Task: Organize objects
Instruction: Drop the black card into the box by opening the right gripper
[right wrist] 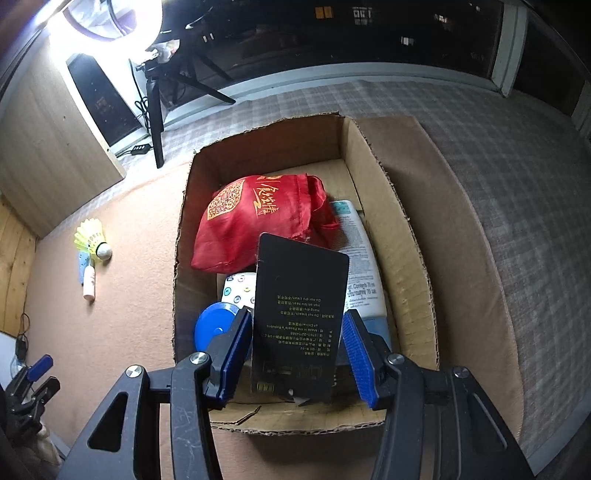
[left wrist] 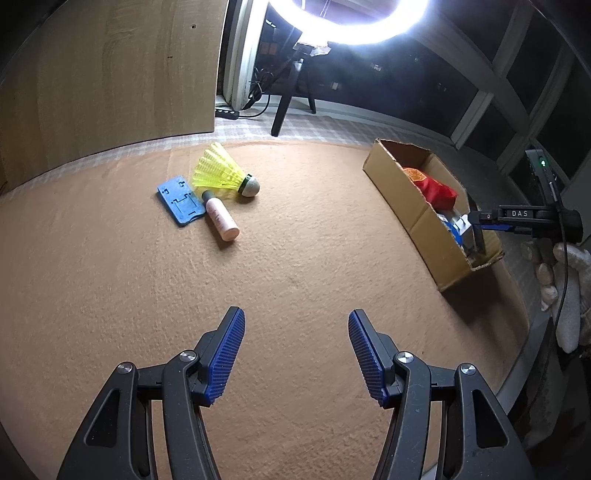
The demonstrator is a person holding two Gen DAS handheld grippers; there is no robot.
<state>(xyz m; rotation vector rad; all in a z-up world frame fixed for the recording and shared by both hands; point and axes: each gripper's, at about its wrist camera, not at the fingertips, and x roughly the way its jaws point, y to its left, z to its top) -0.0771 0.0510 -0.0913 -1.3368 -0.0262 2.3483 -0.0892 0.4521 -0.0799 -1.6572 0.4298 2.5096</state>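
My right gripper (right wrist: 298,315) is shut on a black card with printed text (right wrist: 301,314) and holds it upright over the near end of an open cardboard box (right wrist: 399,258). In the box lie a red fabric pouch (right wrist: 255,218), a white tube (right wrist: 360,266), a blue round disc (right wrist: 212,326) and a white panel with coloured buttons (right wrist: 238,290). My left gripper (left wrist: 295,317) hangs open and empty over the tan carpet. Further off lie a yellow shuttlecock (left wrist: 221,171), a blue plastic plate (left wrist: 181,201) and a pink bottle (left wrist: 220,218), touching in a cluster. The box (left wrist: 399,195) stands to their right.
A wooden panel (left wrist: 103,74) stands at the back left. A ring light (left wrist: 347,22) on a black tripod (left wrist: 291,96) and a power strip (left wrist: 227,112) are behind the carpet. Checked cloth (right wrist: 498,147) covers the floor right of the box. A gloved hand (left wrist: 569,288) holds the right gripper.
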